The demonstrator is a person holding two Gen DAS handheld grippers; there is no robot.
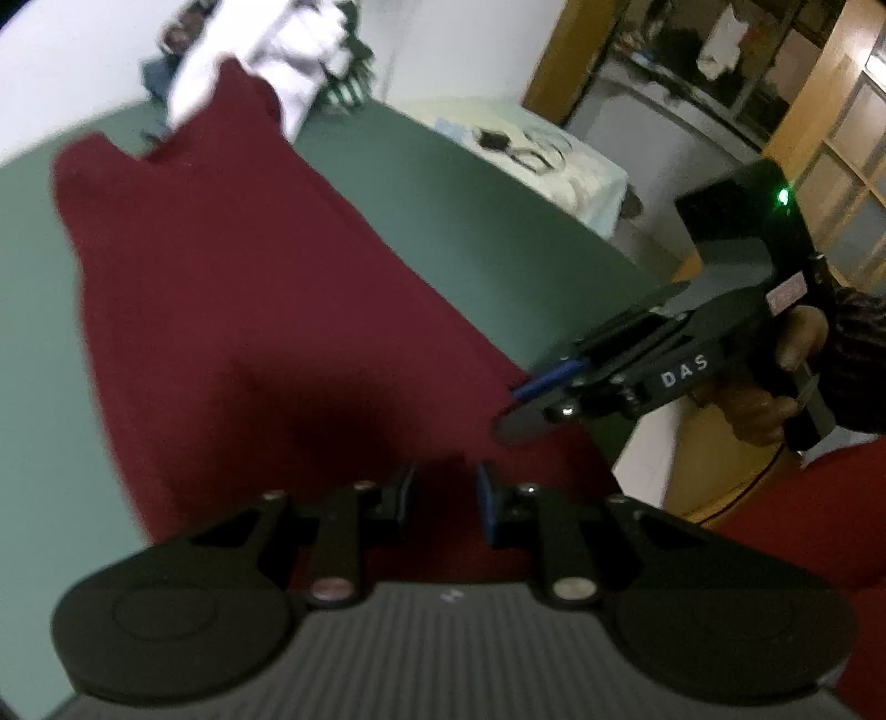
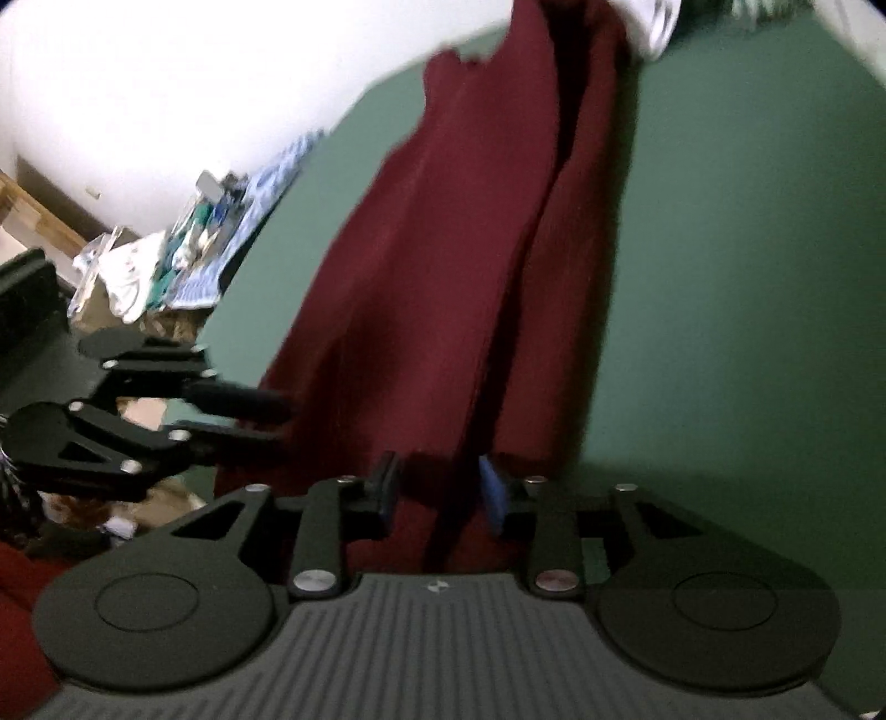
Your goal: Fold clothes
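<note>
A maroon garment [image 1: 249, 277] lies lengthwise on the green table [image 1: 454, 221], its neckline at the far end. My left gripper [image 1: 446, 493] hovers low over its near end, the jaws a narrow gap apart with maroon cloth showing between them. My right gripper [image 1: 515, 407], held by a hand [image 1: 775, 399], has its fingertips at the garment's right edge. In the right wrist view the garment [image 2: 443, 277] shows a long fold, and my right gripper [image 2: 440, 490] straddles that fold with a gap between its pads. My left gripper [image 2: 277, 418] touches the cloth's left edge. Both views are blurred.
White clothes [image 1: 288, 61] are piled at the table's far end, also in the right wrist view as white clothes [image 2: 648, 22]. A side table with cables [image 1: 542, 149] stands beyond the right edge. Clutter on a low surface [image 2: 194, 249] sits off the left side. Bare green table [image 2: 720, 277] flanks the garment.
</note>
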